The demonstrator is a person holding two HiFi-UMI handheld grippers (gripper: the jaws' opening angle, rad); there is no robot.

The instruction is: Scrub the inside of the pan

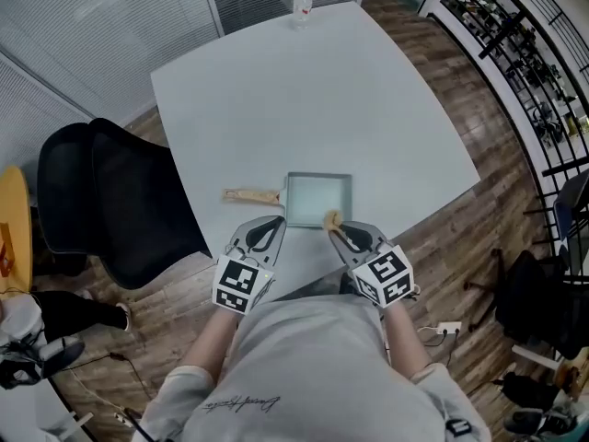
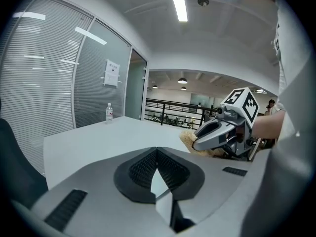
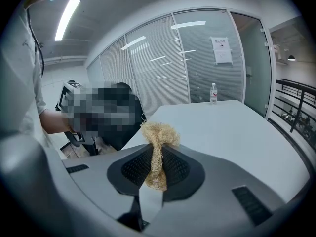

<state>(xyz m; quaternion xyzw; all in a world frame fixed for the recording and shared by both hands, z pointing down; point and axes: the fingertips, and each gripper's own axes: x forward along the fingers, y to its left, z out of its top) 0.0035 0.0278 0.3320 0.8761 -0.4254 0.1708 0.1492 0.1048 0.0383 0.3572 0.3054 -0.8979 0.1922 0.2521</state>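
A square grey pan (image 1: 317, 199) with a wooden handle (image 1: 250, 195) pointing left lies on the white table (image 1: 304, 90), near its front edge. My right gripper (image 1: 335, 227) is shut on a tan fibre scrubber (image 1: 332, 217) at the pan's near right corner. In the right gripper view the scrubber (image 3: 158, 144) is pinched between the black pads of that gripper (image 3: 157, 157), its tuft sticking out ahead. My left gripper (image 1: 275, 222) hovers just in front of the pan's near left corner. It is shut and holds nothing (image 2: 157, 151). Neither gripper view shows the pan.
A clear water bottle (image 1: 302, 3) stands at the table's far edge. A black office chair (image 1: 110, 201) sits at the table's left side. Glass walls with blinds close the far side, and a black railing (image 1: 515, 53) runs along the right over wood floor.
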